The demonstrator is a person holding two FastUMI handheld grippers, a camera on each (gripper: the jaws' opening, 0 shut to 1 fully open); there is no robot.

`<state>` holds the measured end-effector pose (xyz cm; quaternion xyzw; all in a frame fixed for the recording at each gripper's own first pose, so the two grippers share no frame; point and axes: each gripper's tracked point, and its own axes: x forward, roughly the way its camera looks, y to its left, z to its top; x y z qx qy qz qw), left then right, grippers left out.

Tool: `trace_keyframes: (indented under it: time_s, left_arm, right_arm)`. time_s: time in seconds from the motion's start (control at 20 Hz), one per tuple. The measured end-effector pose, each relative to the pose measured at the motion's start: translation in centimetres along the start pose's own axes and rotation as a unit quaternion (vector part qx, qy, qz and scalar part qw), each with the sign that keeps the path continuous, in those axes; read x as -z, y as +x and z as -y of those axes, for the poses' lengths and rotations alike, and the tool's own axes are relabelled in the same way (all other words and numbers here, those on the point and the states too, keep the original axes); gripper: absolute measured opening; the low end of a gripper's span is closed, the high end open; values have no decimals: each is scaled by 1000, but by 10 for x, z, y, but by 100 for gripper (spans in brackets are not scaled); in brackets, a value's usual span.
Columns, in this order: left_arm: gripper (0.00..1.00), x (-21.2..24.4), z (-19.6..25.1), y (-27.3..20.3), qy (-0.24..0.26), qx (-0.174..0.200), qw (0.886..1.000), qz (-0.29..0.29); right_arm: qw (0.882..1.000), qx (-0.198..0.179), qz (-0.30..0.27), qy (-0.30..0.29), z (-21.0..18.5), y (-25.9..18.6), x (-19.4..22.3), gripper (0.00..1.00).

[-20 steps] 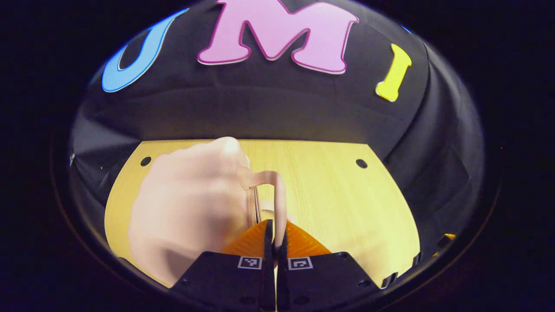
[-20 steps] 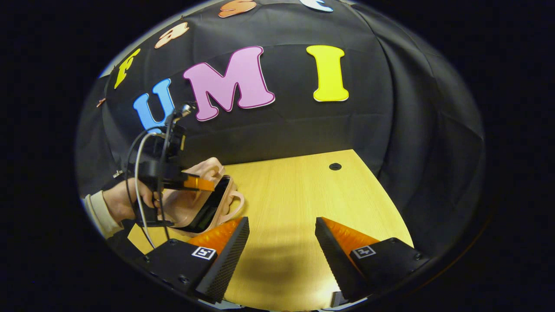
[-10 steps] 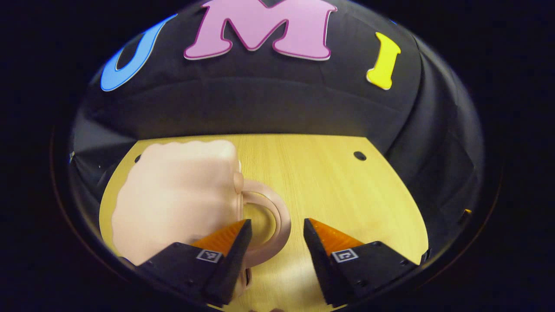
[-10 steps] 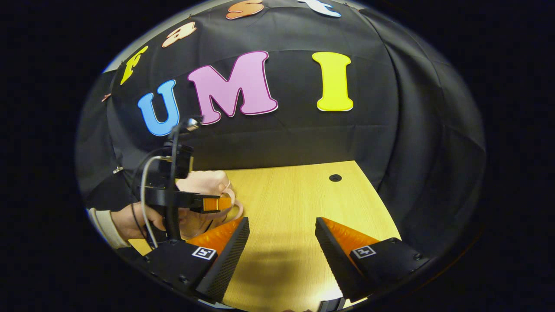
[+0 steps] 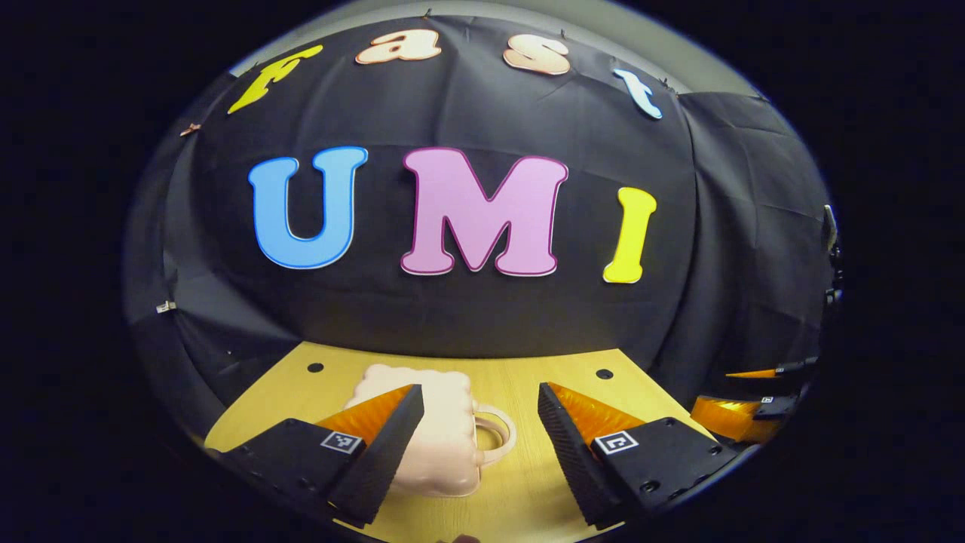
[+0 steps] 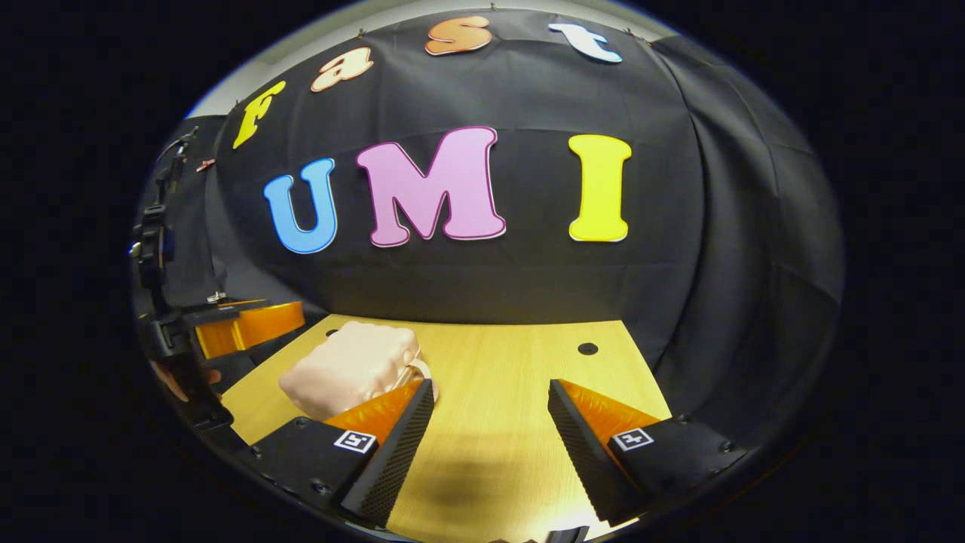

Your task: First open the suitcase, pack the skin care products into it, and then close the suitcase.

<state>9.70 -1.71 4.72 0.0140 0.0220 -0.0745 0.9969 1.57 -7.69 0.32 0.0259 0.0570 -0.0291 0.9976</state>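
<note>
Black cloth backs a pale wooden bench (image 5: 528, 467), and on that bench lies one pink suitcase (image 5: 445, 445), small and scallop-edged, closed and flat on its side. In the left gripper view the suitcase sits just ahead of the left tongs (image 5: 481, 437), partly behind the left-hand finger, with its looped handle (image 5: 497, 434) pointing into the gap between the two fingers; neither finger touches it, and the left tongs stand wide apart. The right gripper view shows the same suitcase (image 6: 350, 369) from its side, toward the left part of the bench (image 6: 497, 422), with only a sliver of the handle visible at the near corner, just behind the tip of one finger of the right tongs (image 6: 490, 422). Those tongs are also spread wide, with bare bench between them. Each view catches the other tool at its edge: the left gripper view shows the right tongs (image 5: 742, 411) low at the far right, off the bench edge, while the right gripper view shows the left tongs (image 6: 249, 324) at the far left, beside the suitcase but apart from it, with part of a hand (image 6: 177, 381) below gripping the tool. Two dark round holes mark the far bench corners in the left gripper view; one shows in the right gripper view.
</note>
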Motion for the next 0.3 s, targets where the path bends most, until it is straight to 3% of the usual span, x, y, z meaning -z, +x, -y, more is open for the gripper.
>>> trace_keyframes:
  time_s: [0.3]
  left_arm:
    - [96,-13,-13,-55,-65,8,997,42]
  right_arm:
    - [1000,-5,28,8,-45,-16,-7,97]
